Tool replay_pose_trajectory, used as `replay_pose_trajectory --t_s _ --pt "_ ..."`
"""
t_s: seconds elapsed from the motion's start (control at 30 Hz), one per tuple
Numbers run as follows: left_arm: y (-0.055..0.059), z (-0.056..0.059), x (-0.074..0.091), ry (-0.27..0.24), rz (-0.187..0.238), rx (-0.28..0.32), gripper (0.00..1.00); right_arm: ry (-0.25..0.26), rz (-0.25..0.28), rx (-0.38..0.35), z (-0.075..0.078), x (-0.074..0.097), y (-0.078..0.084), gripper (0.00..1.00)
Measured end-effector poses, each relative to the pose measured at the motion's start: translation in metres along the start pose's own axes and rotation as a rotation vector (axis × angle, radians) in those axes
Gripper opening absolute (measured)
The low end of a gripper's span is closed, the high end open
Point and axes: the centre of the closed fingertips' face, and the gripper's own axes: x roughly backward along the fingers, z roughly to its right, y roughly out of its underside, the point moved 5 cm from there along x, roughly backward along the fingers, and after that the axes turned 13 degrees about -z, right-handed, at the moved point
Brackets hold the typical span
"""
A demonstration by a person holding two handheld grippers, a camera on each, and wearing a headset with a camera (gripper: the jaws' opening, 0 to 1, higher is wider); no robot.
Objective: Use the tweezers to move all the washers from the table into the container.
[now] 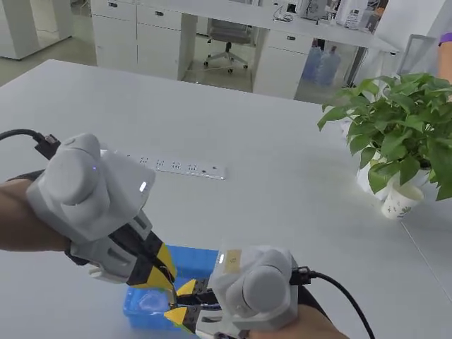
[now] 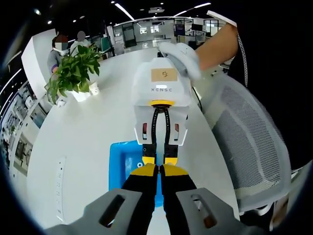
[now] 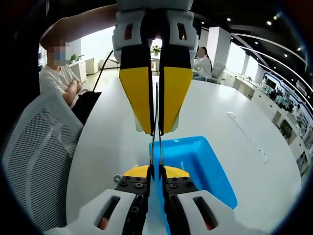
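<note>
Right gripper view: both grippers pinch the tweezers beside the container.

Right gripper [image 3: 155, 172] has its jaws pressed together on the near end of the tweezers [image 3: 155, 147], whose thin legs run up between the jaws of the left gripper [image 3: 156, 128], closed to a narrow slit around them. The blue container [image 3: 200, 161] sits on the tabletop [image 3: 112, 137] just right of the tweezers. One washer [image 3: 117, 178] lies on the tabletop just left of the right jaws, outside the container. Both ends of the tweezers are hidden inside the jaws. In the head view the grippers cover much of the container, its contents are hard to make out, and the picture's bottom edge cuts off the right gripper.
</note>
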Motion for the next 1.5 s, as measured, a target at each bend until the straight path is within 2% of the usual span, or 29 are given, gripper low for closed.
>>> replay_pose_trajectory --t_s 0.63,0.93,1.5 --pt "0.0 0.028 -0.007 0.034 0.001 0.001 0.06 -0.04 -0.008 0.01 -0.031 -0.003 0.005 0.1" --pt "0.001 0.035 -0.012 0.052 -0.003 -0.002 0.06 -0.056 -0.012 0.006 -0.039 -0.007 0.009 0.11" --pt "0.014 0.049 -0.025 0.076 -0.032 0.011 0.06 -0.103 -0.032 -0.004 -0.056 -0.022 0.019 0.11"
